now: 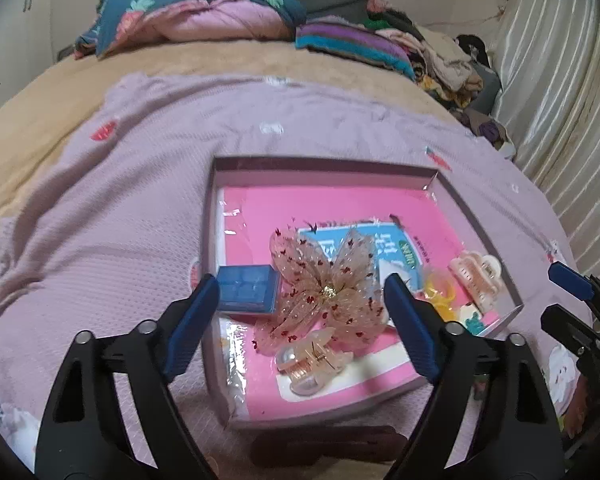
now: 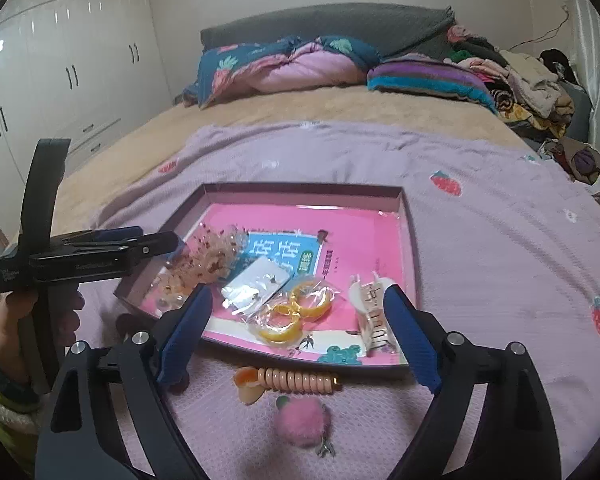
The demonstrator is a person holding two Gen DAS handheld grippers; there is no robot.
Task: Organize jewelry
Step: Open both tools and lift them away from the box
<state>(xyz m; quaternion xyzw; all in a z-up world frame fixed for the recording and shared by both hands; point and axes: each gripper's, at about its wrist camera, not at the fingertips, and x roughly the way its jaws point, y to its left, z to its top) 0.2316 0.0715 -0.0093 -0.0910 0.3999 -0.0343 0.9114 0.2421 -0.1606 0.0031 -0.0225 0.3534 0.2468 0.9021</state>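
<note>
**Both grippers wide open over the tray**

Left gripper (image 1: pixel 296 312) and right gripper (image 2: pixel 300 320) both spread apart, holding nothing. Bow clip (image 1: pixel 324 292), yellow rings (image 2: pixel 296 312) and white claw clip (image 2: pixel 370 316) sit in the pink tray (image 2: pixel 304 189); its Chinese lettering isn't legible. Lilac blanket (image 2: pixel 480 240), bedroom, white wardrobes (image 2: pixel 60 72).

tray liner (image 2: pixel 292 256): large white Chinese characters on blue | rest unreadable

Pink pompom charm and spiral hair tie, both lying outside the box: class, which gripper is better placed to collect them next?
Probably the right gripper. The pompom and spiral tie lie on the blanket just below its open jaws. The left gripper, also open, hangs over the bow clip inside the box.
</note>
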